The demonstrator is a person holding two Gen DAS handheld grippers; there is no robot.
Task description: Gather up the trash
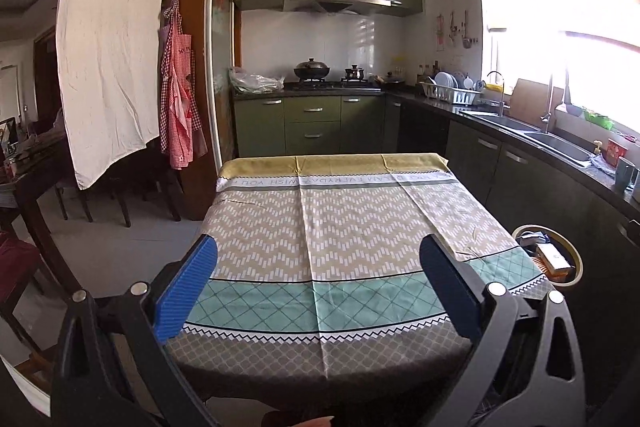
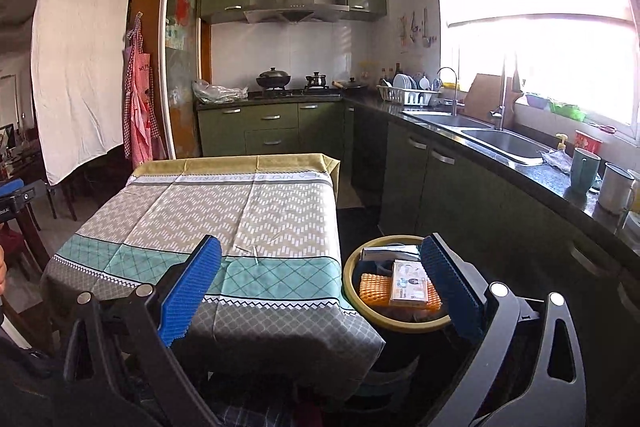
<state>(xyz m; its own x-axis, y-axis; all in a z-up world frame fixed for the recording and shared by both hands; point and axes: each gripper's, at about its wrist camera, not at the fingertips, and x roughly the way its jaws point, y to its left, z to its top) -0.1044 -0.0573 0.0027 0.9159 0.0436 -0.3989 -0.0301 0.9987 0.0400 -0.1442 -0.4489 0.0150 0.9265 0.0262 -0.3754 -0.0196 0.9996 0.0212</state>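
Patterned cloth on the desk (image 1: pixel 340 227) looks nearly bare; only small white scraps (image 2: pixel 250 250) remain, we judge. Trash fills the round yellow-rimmed bin (image 2: pixel 354 291) at lower right. Our left claw (image 1: pixel 318 283) and right claw (image 2: pixel 320 287) gape wide, empty.

Daylit kitchen, strong backlight from the right, heavy fisheye bend.

Large bright window (image 1: pixel 560 15) on the right wall blown out to white in both views; blind detail lost in glare. White tiled backsplash (image 1: pixel 312 43) carries soft slatted light bands. Patterned zigzag tablecloth (image 2: pixel 240 211) evenly lit, sharp; shadow falls down its near overhang. Dark green lower cabinets (image 2: pixel 460 195) under the counter are murky, nearly black. Straight edges bow toward the corners, which vignette to black. No motion blur.
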